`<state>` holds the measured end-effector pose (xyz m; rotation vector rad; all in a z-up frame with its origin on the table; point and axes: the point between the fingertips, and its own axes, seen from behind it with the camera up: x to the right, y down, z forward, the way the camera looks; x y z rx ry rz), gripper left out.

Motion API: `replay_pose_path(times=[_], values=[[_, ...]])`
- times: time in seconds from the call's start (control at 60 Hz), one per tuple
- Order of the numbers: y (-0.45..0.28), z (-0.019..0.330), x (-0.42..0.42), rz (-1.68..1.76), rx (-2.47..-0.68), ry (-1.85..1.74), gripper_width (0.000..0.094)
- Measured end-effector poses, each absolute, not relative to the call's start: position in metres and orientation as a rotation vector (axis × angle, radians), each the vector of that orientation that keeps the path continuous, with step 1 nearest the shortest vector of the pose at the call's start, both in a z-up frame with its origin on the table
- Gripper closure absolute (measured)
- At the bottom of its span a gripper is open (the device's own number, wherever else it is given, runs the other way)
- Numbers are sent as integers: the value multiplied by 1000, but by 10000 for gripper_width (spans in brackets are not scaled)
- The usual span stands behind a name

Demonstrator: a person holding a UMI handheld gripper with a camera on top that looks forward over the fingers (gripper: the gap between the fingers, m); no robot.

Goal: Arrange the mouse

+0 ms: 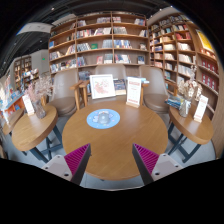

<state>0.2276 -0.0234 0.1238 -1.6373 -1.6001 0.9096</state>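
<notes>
Bookshelves [105,40] line the far wall of what looks like a library or bookshop, their rows packed with books, and a second run of shelves [185,55] stands off to the right beyond the fingers. Straight ahead of the fingers sits one round wooden bench [110,140], its near edge reaching almost to the fingertips. On it, ahead of the fingers and about centred between them, lies one round blue mat [103,119] with a small pale object [103,117] resting on top; it may be the mouse, but it is too small to tell for certain. Beyond the mat, at the far side of the bench, two upright display cards can be counted: a wider one [102,86] to the left and a narrower one [134,91] to the right of it. Two further wooden benches flank the middle one, one [32,128] out past the left finger and one [192,122] out past the right, each carrying small items that cannot be made out. The gripper [112,158] hangs short of the bench with its two fingers spread wide, pink pads [78,156] facing inward, and nothing is held between them.
</notes>
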Motion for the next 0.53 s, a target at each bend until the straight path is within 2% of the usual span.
replay_pose_path(times=[0.2, 0.533], values=[[-18, 128, 267, 923, -1618, -1598, 84], [-4, 131, 284, 930, -1593, -1594, 85]])
